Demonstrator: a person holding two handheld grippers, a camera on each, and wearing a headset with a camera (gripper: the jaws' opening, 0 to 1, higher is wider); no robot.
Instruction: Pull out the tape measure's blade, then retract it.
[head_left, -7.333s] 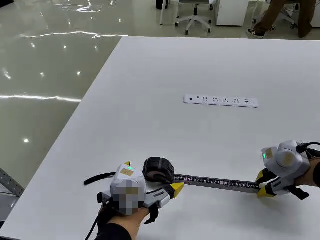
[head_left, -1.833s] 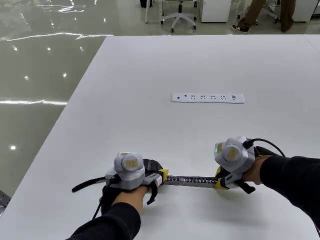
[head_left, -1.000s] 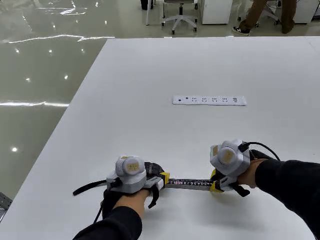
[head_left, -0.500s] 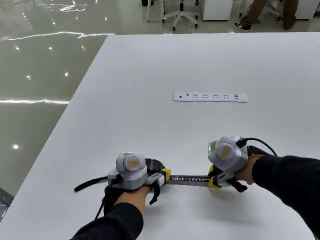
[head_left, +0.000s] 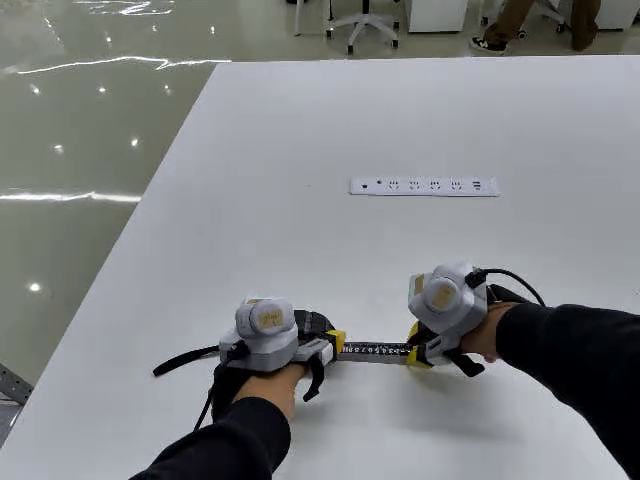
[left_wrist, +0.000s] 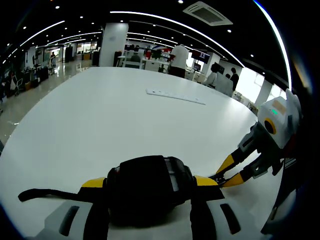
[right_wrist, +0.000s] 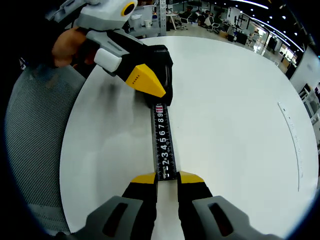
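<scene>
1. Your right gripper (right_wrist: 167, 178) is clenched on the free end of the blade (right_wrist: 162, 142). In the right gripper view its two yellow tips press against the blade's edges, low over the white table (right_wrist: 225, 100).
2. The blade's print is readable there: black numerals 2 to 9 run away from your jaws, with a red mark just before the case mouth. I can make out no brand name.
3. That short stretch of blade ends at the black tape measure (right_wrist: 161, 62), which rests on the table. Your left gripper (left_wrist: 150, 181) is grasping it.
4. In the left gripper view the case sits wedged between the jaws, with a yellow tip showing on each side. A black strap (left_wrist: 42, 195) trails off to the left across the tabletop. Your right gripper comes in from the right with a green light lit on its housing.
5. The head view gives the overall layout. Both grippers are near the table's front edge and close together, with the blade (head_left: 375, 349) bridging the gap between them. Your dark sleeves reach in from below. The numerals are too small to read here.
6. Further back, a white power strip (head_left: 424, 186) lies flat on the table, well apart from the tape measure (head_left: 312, 324). Any lettering on it is too small to read.
7. Beyond the far edge are a glossy floor and an office chair base (head_left: 360, 18). The left gripper view also shows people standing in the lit room.
</scene>
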